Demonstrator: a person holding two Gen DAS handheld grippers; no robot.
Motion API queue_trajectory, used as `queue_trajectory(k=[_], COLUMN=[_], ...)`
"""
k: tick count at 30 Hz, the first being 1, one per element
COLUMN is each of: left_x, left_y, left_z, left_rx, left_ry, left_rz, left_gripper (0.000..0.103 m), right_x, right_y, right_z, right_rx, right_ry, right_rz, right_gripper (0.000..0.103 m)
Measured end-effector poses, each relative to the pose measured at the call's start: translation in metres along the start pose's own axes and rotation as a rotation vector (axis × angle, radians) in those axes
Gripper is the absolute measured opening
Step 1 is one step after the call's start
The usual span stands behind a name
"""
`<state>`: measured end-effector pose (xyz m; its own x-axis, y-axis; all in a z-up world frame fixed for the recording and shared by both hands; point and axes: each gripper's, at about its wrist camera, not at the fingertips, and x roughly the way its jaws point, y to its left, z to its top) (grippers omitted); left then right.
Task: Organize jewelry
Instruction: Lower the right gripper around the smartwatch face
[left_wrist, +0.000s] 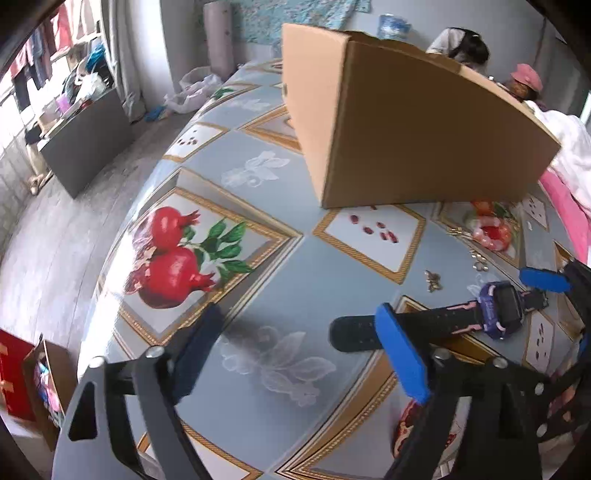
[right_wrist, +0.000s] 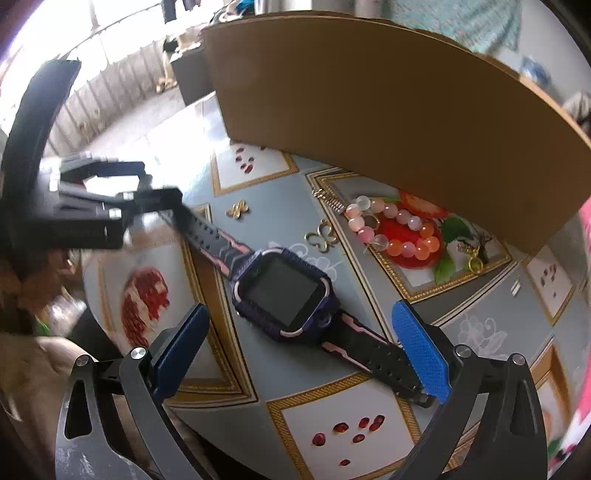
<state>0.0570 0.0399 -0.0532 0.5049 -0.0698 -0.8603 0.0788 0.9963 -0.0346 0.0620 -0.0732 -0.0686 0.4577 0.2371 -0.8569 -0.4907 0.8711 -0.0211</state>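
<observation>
Since both grippers (left_wrist: 295, 354) (right_wrist: 306, 350) stand wide and empty, the watch (right_wrist: 286, 291) lies free. Light, rigid case, floppy straps: pinch the case sides, not a strap.

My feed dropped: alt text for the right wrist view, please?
A purple watch lies flat on the patterned table between the open right gripper fingers. Behind it: bead bracelet, gold charms, cardboard box.

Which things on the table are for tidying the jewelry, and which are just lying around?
For the job:
- watch
- bead bracelet
- gold butterfly charms
- cardboard box

Just lying about:
- white plastic bag on the floor
- grey cabinet
</observation>
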Motion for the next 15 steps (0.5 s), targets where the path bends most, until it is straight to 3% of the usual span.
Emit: queue_trajectory(k=[3,7,12,15], left_x=[0.003,0.003,0.003,0.003], left_y=[0.005,0.010,0.011,0.010], left_z=[0.000,0.002,0.001,0.000], left_rx=[-0.021,-0.037,-0.028,-0.025], left_ry=[0.009,0.014,0.007,0.007], left_rz=[0.005,0.020,0.026,0.027], left_gripper=[0.097,0.098,0.097,0.097], right_x=[-0.003,-0.009,-0.012,-0.015], right_y=[-0.004,-0.012,-0.016,-0.017], right_z=[-0.005,-0.012,-0.007,0.001], right_rx=[0.017,0.021,0.016,-0.002], right_ry=[-0.038,-0.076,-0.030,-0.071], right_rz=[0.023,0.063,0.065,0.089], right_gripper=[0.095,0.095,0.095,0.094])
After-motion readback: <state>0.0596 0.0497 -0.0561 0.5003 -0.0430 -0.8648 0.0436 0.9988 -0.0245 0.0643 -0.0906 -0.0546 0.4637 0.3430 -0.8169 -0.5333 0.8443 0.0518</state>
